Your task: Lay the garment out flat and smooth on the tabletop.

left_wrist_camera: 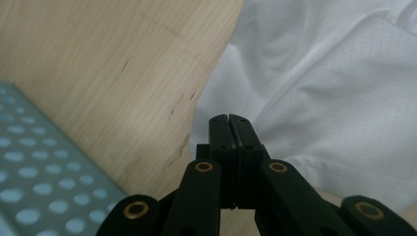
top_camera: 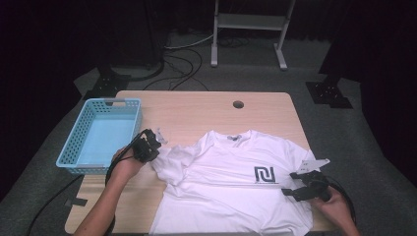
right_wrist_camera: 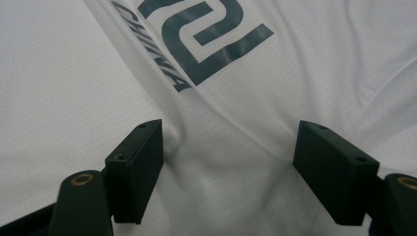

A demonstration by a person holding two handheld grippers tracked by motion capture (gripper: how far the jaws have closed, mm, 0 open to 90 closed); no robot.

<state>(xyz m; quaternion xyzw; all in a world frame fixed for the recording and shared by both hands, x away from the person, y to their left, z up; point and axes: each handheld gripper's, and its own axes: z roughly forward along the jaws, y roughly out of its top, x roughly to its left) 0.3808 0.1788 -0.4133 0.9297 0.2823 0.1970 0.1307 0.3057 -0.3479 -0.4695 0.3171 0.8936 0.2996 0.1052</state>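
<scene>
A pale wooden table (top_camera: 196,110) stands on grey carpet in a dark room, with cables and a white metal stand at the far side. A white short-sleeved T-shirt with a dark square logo (top_camera: 231,182) lies face up across the near middle and right of the table, and a light blue perforated plastic basket (top_camera: 98,135) sits at its left edge.

The step in hand looks like folding the shirt. The left gripper (top_camera: 147,145) hangs at the rumpled left sleeve, its jaws clenched together — in the left gripper view (left_wrist_camera: 229,120) the tips meet over the sleeve's edge, but whether a fold of cloth is pinched between them is hard to tell. The right gripper (top_camera: 307,182) rests on the shirt's right side just beside the logo, its jaws spread apart, the cloth bunched between the pads (right_wrist_camera: 137,167) but not pinched.

Next, I judge, the right jaws need to close on that ridge so both sides lift together.

The shirt's near hem runs off the bottom of the high view, and the lettering under the logo is too small to read there.
</scene>
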